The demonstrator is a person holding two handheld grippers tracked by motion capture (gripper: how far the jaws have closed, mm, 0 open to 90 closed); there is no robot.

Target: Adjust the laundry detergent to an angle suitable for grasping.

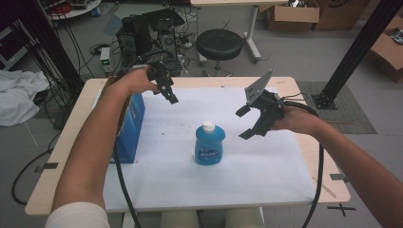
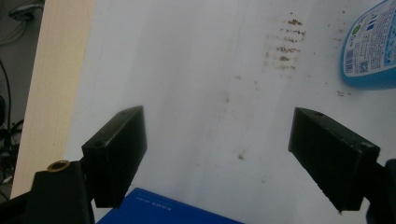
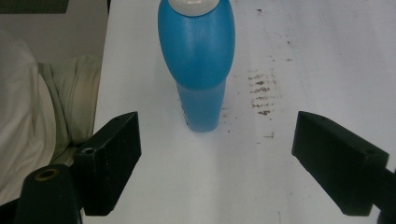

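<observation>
white table cover holds blue bottle; left gripper, right gripper wide, empty.

Overhead plus two gripper cams

Table: bears a sheet that covers most of its top.
Bottle: stands upright on the sheet, near the middle.
Box: stands at the sheet's left edge, left of the bottle and apart from it.
Left gripper: held above the sheet, behind and to the left of the bottle, just right of the box's far end.
Right gripper: held above the sheet, right of the bottle.
Stool: on the floor behind the table.
</observation>
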